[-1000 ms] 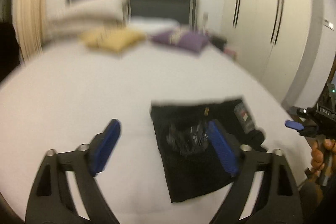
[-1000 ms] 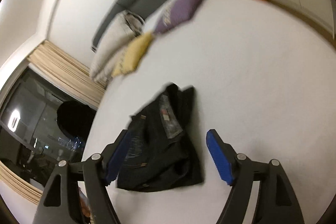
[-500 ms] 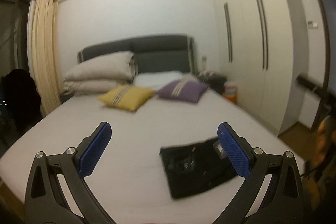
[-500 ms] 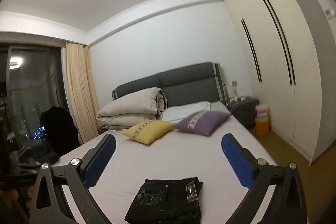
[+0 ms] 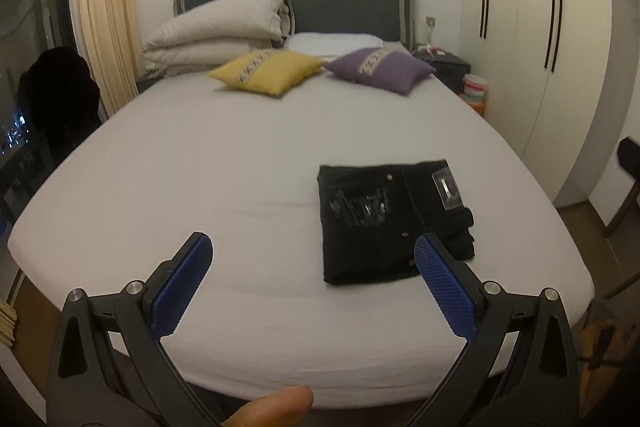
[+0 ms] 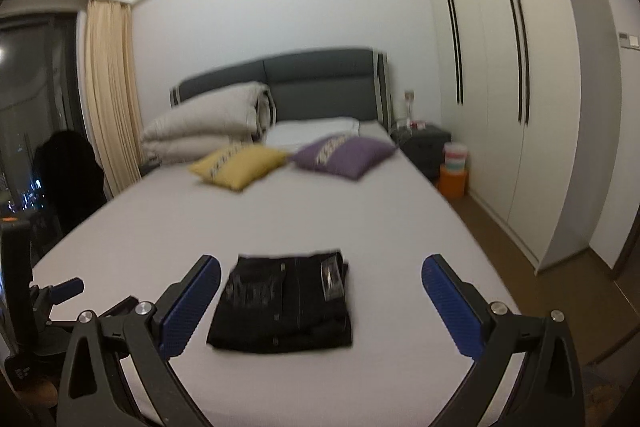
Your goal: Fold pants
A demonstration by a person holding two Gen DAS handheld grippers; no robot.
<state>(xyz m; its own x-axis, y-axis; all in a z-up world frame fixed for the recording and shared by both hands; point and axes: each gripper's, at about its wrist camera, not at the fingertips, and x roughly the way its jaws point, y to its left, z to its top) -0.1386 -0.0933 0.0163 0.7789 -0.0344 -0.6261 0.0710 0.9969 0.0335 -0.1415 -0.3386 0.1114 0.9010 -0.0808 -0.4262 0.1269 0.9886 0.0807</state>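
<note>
The black pants [image 5: 390,221] lie folded into a compact rectangle on the grey bed [image 5: 200,179], near its foot edge and toward the wardrobe side, with the patch and waistband facing up. Our left gripper [image 5: 308,279] hangs over the foot of the bed with its jaws spread wide and nothing between them. The right gripper [image 6: 320,301] is likewise wide apart and empty — the pants sit beyond its pads, untouched.

We judge the folding itself done, so the step in hand is a clean retreat. To do it well we keep both pairs of jaws clear of the cloth, so no pad catches an edge and drags a layer loose. One corner by the patch bulges out a little — we would tuck it only if neatness demands it.
</note>
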